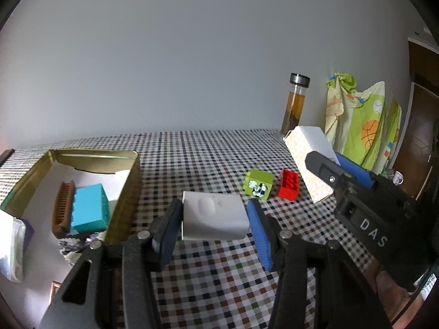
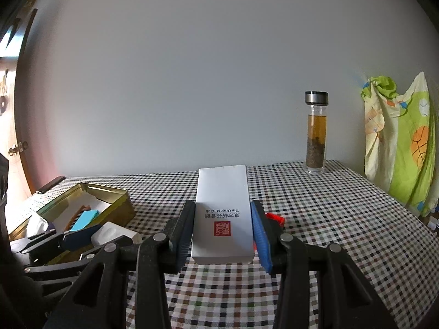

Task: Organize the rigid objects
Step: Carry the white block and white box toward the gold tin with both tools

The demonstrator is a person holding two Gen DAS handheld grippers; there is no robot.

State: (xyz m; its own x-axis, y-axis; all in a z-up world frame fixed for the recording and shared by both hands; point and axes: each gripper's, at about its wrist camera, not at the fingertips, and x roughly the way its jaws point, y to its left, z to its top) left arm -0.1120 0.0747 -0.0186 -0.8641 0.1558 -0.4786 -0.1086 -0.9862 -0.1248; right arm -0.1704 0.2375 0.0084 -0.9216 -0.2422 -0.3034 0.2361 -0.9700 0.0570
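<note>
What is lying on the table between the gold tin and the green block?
In the left wrist view, only bare checked cloth lies between the gold tin and the green block; the left gripper holds a small white box above it.

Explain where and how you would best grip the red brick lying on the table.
Grip the red brick across its two long flat sides, coming down from above. It lies flat, studs up; the green block sits close on one side, so the fingers must slip into that narrow gap.
</note>
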